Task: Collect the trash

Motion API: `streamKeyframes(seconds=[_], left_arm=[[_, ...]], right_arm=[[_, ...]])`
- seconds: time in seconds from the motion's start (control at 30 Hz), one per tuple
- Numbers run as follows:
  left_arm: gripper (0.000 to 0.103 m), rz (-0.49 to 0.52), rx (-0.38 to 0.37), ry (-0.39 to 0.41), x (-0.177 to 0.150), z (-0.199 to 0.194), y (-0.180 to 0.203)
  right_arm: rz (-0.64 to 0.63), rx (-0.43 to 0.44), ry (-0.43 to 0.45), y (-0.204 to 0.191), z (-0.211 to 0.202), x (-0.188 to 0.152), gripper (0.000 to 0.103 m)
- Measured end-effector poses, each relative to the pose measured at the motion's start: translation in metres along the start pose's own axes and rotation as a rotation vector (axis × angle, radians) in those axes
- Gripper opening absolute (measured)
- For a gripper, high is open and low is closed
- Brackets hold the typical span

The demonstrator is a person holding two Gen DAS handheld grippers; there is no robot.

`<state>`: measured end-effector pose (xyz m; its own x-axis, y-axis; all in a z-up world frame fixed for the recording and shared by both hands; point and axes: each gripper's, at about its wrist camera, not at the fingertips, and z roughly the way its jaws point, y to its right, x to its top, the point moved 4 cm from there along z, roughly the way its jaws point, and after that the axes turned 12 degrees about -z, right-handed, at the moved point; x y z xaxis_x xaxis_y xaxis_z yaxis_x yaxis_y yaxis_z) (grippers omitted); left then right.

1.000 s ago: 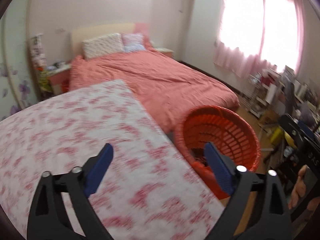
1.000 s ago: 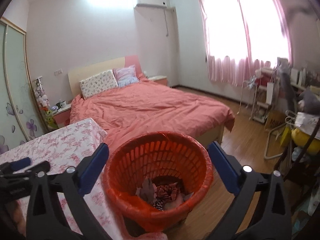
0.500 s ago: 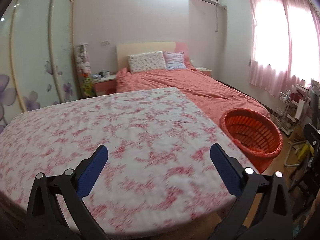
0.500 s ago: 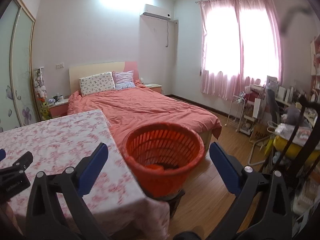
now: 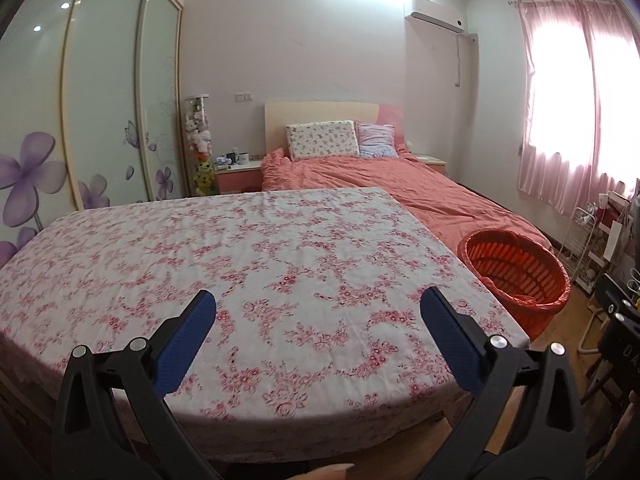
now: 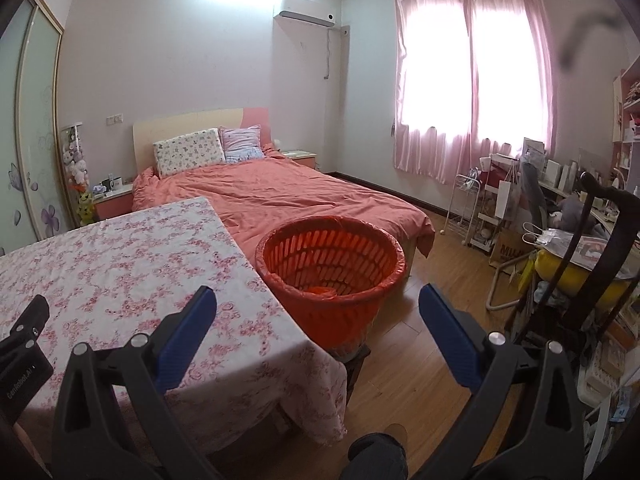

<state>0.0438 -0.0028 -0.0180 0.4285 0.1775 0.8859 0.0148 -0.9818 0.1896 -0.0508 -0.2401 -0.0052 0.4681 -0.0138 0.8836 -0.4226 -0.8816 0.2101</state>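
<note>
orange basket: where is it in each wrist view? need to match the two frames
Left wrist: orange basket at the right edge, past the table's right side.
Right wrist: basket at centre, just above the open right gripper.
Shared landmark: the bed behind the basket.

1. The orange trash basket (image 6: 332,268) stands upright just off the right-hand corner of my table (image 6: 120,264), close against the tablecloth's edge.
2. It is round, with slatted plastic walls and an orange bag liner (image 6: 280,276) folded over its rim.
3. Something orange lies at the bottom; I cannot tell what.
4. From my left side, the trash basket (image 5: 516,272) shows beyond the table's far right edge, beside the bed.
</note>
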Motion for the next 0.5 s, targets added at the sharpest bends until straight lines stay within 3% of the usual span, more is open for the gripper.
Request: streamKeyframes(seconds=[0.5], left_arm=[[0.101,-0.019,0.007,-0.011,-0.0031,-0.0103,-0.0037]], right_arm=[[0.007,0.038,-0.063,-0.0020,-0.0033,-0.0058,0.099]])
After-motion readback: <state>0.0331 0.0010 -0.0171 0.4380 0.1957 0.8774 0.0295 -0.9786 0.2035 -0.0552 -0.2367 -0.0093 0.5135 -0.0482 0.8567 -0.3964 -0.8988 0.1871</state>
